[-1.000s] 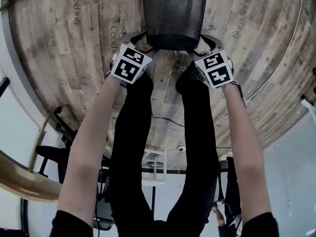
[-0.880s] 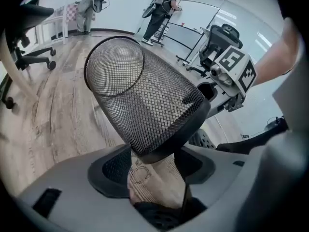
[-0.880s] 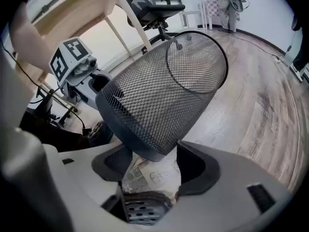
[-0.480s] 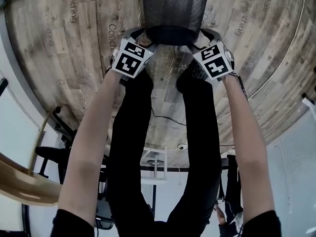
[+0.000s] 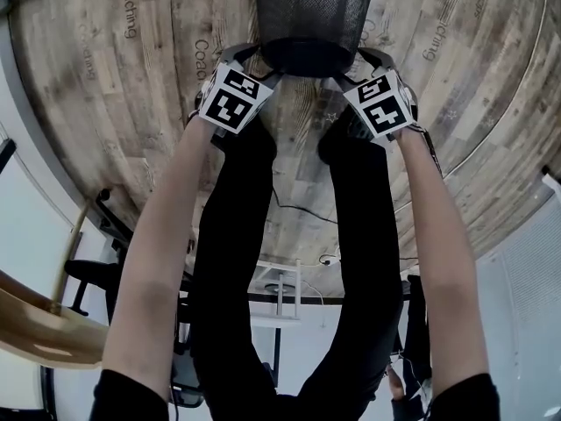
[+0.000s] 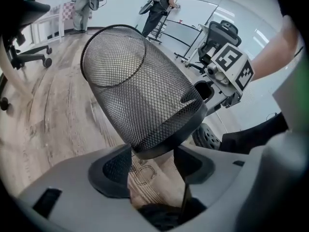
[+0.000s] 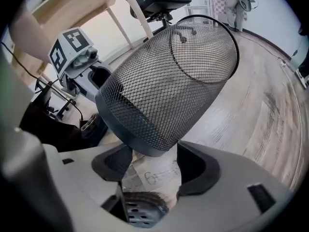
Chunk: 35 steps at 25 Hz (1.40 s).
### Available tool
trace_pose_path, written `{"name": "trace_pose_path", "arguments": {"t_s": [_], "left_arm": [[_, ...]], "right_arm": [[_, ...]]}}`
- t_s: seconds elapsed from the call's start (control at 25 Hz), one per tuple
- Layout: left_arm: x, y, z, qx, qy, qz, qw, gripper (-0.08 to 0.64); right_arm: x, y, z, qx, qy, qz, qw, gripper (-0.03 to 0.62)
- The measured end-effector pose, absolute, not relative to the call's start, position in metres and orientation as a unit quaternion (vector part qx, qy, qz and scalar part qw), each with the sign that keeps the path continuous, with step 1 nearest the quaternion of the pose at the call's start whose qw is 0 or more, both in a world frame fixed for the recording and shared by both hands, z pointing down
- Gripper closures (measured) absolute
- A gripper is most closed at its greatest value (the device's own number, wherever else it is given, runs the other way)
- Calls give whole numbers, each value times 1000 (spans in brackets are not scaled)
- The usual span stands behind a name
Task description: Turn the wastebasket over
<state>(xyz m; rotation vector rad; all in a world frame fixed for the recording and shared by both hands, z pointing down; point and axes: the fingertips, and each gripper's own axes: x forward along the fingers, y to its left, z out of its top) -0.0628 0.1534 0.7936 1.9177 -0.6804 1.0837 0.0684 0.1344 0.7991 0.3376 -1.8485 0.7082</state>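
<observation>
Weathered wood-plank floor, printed here and there with the word "Coaching", runs through a brightly lit office. A black swivel chair stands by white walls and a glazed partition. A pale wooden table sits aside, and a dark cable trails over the planks.

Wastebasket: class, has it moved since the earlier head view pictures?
Yes, slightly: the wastebasket rim has shifted up the picture against the floor lettering.
</observation>
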Motion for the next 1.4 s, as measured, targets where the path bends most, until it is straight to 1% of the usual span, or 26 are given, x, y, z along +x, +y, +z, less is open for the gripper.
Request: {"name": "trace_pose_path", "arguments": {"t_s": [0.16,0.24,0.44,0.52,0.68,0.84,1.04,1.24,1.4], "left_arm": [[-64,155,792,766,-255,432,401,282],[-69,153,789,762,-258,436,402,282],[-85,147,762,738,-284,432,433,281],[-90,136,745,728,-306,413,453,278],[-85,97,706,708,-363,340,502,235],[-62,54,684,686,-423,285,518,209],[-27,28,702,659,-457,290,523,202],[-7,31,733,632,-455,319,540,204],[4,33,738,637,-447,305,550,201]], "right_arm": [[72,134,800,133,-776,322,526,288],[77,132,795,132,-772,323,532,288],[87,125,765,126,-768,319,541,288],[91,118,750,126,-768,315,543,288],[99,98,725,135,-768,314,541,288],[103,77,709,146,-770,318,534,288],[111,66,702,144,-774,316,529,288],[138,64,709,117,-776,295,546,288],[157,57,716,128,-770,305,546,288]]}}
